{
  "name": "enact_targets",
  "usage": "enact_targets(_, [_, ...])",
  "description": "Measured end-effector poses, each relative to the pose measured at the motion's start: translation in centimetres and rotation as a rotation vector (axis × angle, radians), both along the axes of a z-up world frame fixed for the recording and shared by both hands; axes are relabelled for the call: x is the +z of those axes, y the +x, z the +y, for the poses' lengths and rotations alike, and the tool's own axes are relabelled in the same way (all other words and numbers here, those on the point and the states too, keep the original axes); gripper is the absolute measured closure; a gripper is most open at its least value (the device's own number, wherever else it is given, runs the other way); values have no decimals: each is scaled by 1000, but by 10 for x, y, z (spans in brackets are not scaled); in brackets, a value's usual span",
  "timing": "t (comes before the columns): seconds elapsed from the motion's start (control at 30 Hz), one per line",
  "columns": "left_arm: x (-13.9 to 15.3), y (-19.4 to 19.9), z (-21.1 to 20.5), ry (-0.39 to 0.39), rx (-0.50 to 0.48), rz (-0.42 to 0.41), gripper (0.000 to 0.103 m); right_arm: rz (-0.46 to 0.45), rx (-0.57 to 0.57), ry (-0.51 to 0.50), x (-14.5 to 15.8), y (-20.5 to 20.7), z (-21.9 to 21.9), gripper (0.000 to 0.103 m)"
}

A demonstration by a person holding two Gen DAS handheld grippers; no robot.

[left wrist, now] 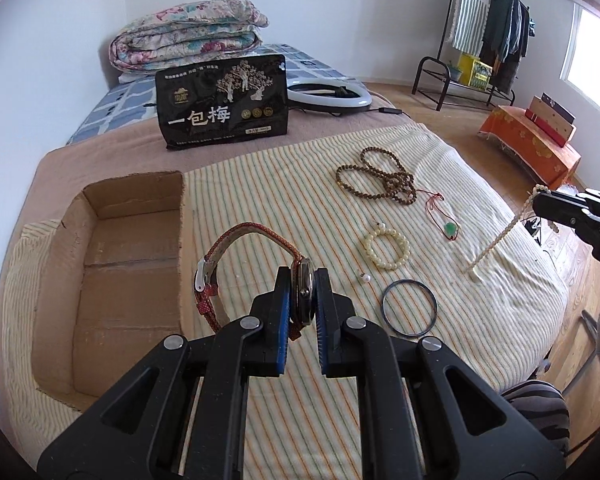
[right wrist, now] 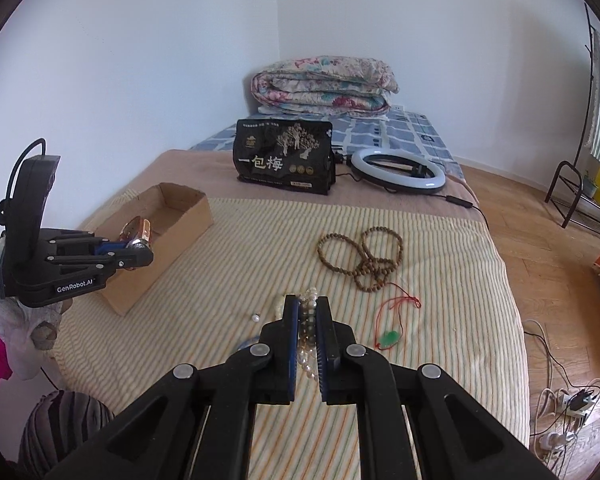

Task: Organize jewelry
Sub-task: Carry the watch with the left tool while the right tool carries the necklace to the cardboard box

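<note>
The fingers of the left gripper [left wrist: 304,280] clamp a watch [left wrist: 305,296] beside the cardboard box [left wrist: 136,200] near the bed's left edge; the right gripper [right wrist: 307,308] pinches a pearl necklace [right wrist: 306,344], raised above open striped blanket [right wrist: 220,360].

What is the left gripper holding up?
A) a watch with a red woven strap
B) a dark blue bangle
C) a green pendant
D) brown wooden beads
A: the left gripper is shut on the watch with a red woven strap, its case squeezed between the blue pads.
</note>
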State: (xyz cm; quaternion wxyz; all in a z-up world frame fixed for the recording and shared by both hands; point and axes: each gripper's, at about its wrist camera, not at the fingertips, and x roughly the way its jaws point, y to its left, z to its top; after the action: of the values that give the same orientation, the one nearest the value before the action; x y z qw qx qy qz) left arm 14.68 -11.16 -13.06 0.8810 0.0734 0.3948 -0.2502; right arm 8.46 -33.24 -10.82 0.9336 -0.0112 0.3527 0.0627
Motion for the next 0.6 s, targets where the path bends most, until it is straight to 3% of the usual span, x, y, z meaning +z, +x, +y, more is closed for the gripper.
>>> enact_targets(0.3, [20, -2, 58, -6, 90, -44, 94, -56, 78, 24, 26, 17, 43, 98])
enact_targets(0.6, [14, 5, 119, 3, 196, -34, 94, -88, 159, 54, 37, 46, 97, 98])
